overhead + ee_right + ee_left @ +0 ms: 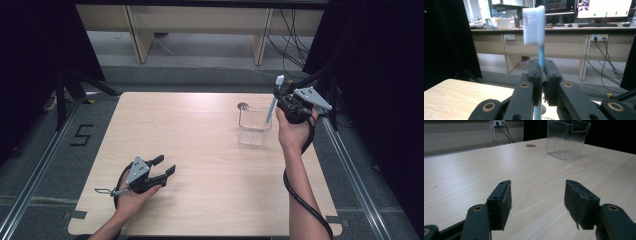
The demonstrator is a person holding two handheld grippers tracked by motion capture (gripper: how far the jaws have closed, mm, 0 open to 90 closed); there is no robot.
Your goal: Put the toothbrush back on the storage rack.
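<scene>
Presently one blue-handled white-bristled toothbrush [539,37] is standing clamped in the right gripper [283,101] above one clear ribbed plastic holder [253,124]; well apart from it, the left gripper [164,167] is gaping wide.

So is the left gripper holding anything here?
No, the left gripper has its jaws spread wide over bare table.

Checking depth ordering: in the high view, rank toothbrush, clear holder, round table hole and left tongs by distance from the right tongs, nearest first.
1. toothbrush: clamped in the right tongs, head up.
2. clear holder: just to their left, on the table.
3. round table hole: behind the holder's far left corner.
4. left tongs: open, at the table's near left.
</scene>
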